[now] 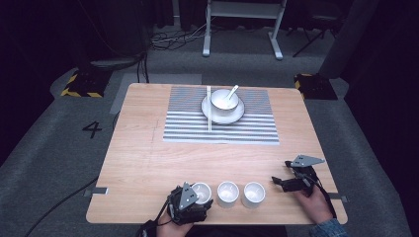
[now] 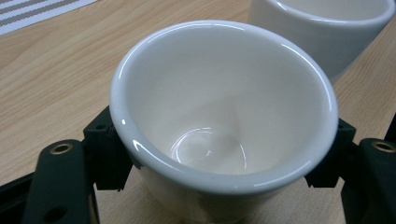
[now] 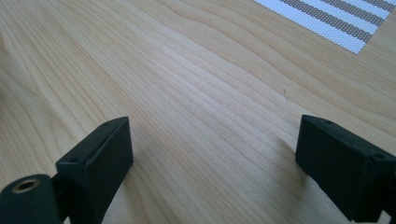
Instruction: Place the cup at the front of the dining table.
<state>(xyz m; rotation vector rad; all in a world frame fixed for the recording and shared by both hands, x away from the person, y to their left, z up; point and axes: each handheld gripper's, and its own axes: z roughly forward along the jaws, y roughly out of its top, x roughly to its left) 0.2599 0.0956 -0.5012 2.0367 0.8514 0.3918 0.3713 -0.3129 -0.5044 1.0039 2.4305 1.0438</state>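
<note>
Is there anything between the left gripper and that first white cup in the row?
No. The left gripper has its jaws on either side of the leftmost cup, pressing its wall just under the rim, with nothing between. The middle cup stands beside it, apart, on the table.

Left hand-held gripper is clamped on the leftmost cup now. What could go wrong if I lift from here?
1. The left hand-held gripper grips the leftmost cup on its smooth, glossy wall below the rim, and the wall tapers downward, so the cup might slip or tilt as it rises.
2. The middle cup stands close beside it; a sideways swing could knock it.
3. The row sits near the table front edge, so a nudged cup may fall off.
</note>
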